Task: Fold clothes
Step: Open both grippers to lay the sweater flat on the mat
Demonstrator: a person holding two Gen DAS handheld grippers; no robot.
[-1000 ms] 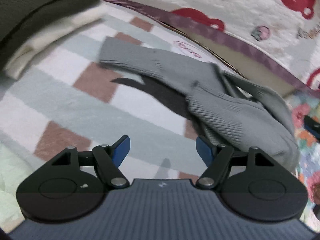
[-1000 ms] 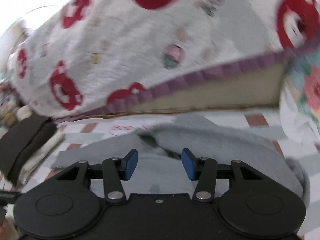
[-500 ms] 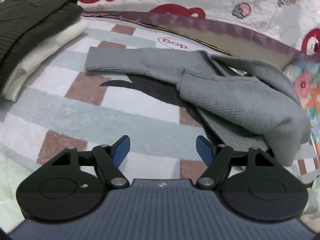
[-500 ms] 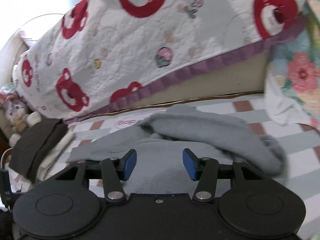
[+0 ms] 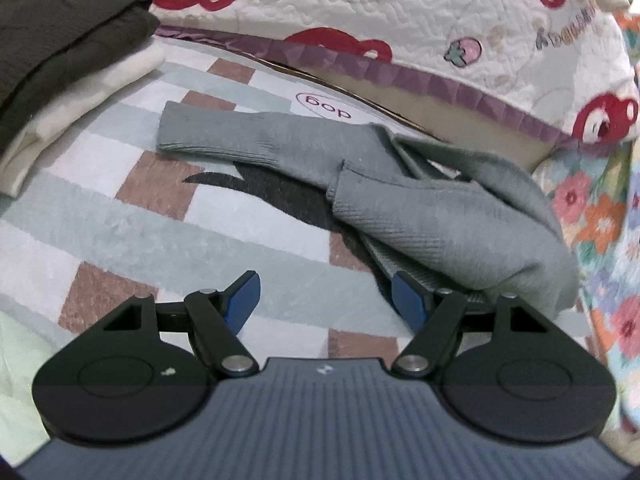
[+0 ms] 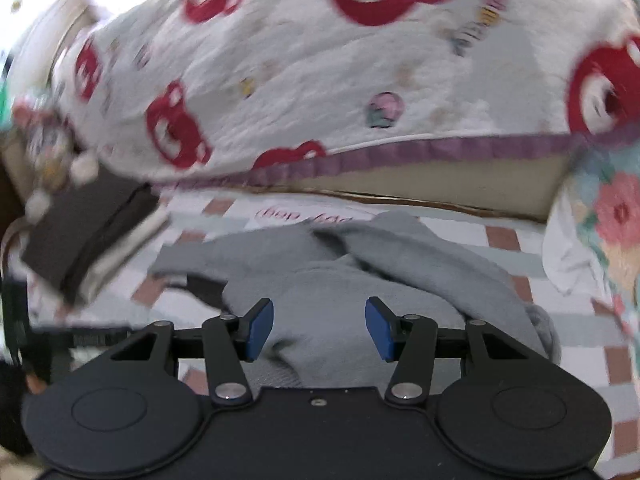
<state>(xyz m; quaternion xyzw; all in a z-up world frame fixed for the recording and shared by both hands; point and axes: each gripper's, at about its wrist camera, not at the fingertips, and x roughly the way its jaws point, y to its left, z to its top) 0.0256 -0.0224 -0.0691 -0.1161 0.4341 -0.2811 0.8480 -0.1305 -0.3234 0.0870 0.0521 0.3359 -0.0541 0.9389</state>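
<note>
A grey knit sweater lies crumpled on a checked rug, one sleeve stretched out to the left. My left gripper is open and empty just in front of the sweater's near edge, its right fingertip close to the hem. In the right wrist view the same sweater lies in a heap. My right gripper is open and empty, held over the sweater's near part.
A stack of folded clothes, dark over cream, sits at the left; it also shows in the right wrist view. A bed with a white bear-print quilt runs along the back. Floral fabric is at the right.
Both grippers have pulled back from the sweater and stay open. The right view has swung and is blurred by motion. The sweater lies where it was dropped.
</note>
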